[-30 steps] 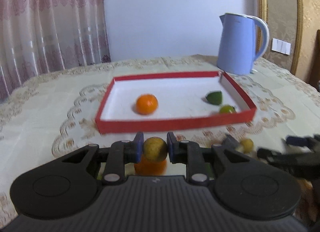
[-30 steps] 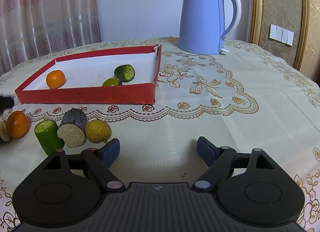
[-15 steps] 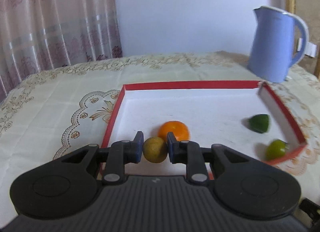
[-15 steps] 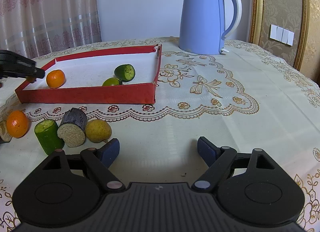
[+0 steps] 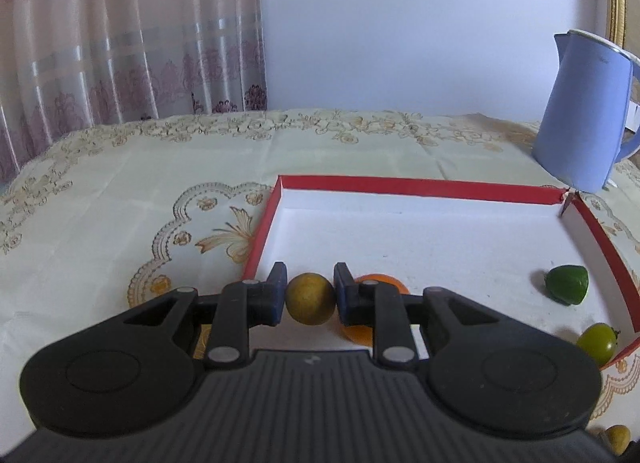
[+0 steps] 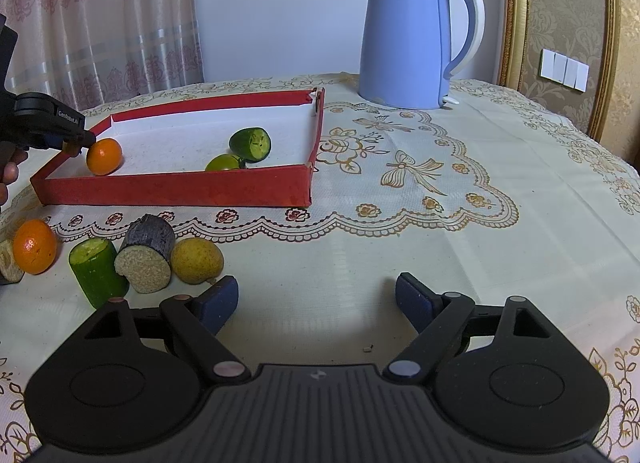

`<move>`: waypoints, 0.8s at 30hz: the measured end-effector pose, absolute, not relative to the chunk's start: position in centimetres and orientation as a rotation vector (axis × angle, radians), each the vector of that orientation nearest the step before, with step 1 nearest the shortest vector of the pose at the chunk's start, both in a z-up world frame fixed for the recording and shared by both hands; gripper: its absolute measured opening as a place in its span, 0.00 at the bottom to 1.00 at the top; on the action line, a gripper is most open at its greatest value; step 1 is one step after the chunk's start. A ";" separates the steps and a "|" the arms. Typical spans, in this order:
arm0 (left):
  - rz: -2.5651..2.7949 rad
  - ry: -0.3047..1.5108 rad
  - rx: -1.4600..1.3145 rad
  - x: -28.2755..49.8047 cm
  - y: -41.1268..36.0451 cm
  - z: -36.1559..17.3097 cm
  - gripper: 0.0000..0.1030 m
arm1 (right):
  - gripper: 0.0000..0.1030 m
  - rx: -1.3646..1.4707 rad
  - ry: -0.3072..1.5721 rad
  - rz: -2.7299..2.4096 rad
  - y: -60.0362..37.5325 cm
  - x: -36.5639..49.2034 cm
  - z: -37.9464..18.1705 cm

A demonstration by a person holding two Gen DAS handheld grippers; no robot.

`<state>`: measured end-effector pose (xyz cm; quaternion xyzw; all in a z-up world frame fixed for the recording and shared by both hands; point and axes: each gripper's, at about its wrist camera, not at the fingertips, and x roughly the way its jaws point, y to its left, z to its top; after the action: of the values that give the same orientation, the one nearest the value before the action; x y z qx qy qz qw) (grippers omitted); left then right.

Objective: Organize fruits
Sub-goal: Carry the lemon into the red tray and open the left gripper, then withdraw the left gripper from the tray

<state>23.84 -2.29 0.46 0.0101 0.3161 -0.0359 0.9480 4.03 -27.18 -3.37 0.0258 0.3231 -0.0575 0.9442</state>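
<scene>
Left gripper (image 5: 310, 299): clamped on a small yellow-brown fruit (image 5: 310, 299), which sits pinched between the two blue pads (image 5: 277, 295), out ahead of the gripper body and over the near left corner of the red tray (image 5: 420, 184).

Risk, grip: the yellow-brown fruit is round and held only at its two sides; a twist of the wrist could likely roll it out before it is low enough.

Orange in tray (image 5: 378, 281): just behind and to the right of the held fruit, half hidden by the right pad. In the right wrist view it lies touching or nearly touching the left gripper's tip (image 6: 80, 139).

Risk, collision: lowering straight down may nudge the orange and send it rolling across the white tray floor; a released fruit may also roll on into it.

Risk, tray wall: the drop point is close to the left wall, so a pad could catch the rim and shift the light tray.

Green fruits (image 5: 568, 284): well to the right of the left gripper, by the far wall, out of the way.

Right gripper (image 6: 316, 297): jaws apart, nothing between them, low over the tablecloth (image 6: 440, 203).

Loose pieces (image 6: 196, 261): just ahead and left of the right gripper's left pad, crowded together and touching.

Risk, next pick: reaching in for one piece probably bumps its neighbours; the cut cylinders could tip.
</scene>
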 end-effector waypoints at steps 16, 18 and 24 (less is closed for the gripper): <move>-0.110 0.552 0.016 17.2 0.8 3.7 0.59 | 0.85 0.053 0.659 -0.117 -27.2 4.0 -3.4; -0.125 0.512 0.020 14.4 1.5 4.0 0.75 | 0.85 0.053 0.659 -0.116 -27.2 4.0 -3.4; -0.176 0.471 0.004 6.7 3.6 3.2 0.84 | 0.85 0.052 0.659 -0.117 -27.2 4.0 -3.3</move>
<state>6.70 3.55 3.23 0.0020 0.2328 -0.0871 0.9686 4.00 -27.18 -3.35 0.0257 0.3234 -0.0574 0.9442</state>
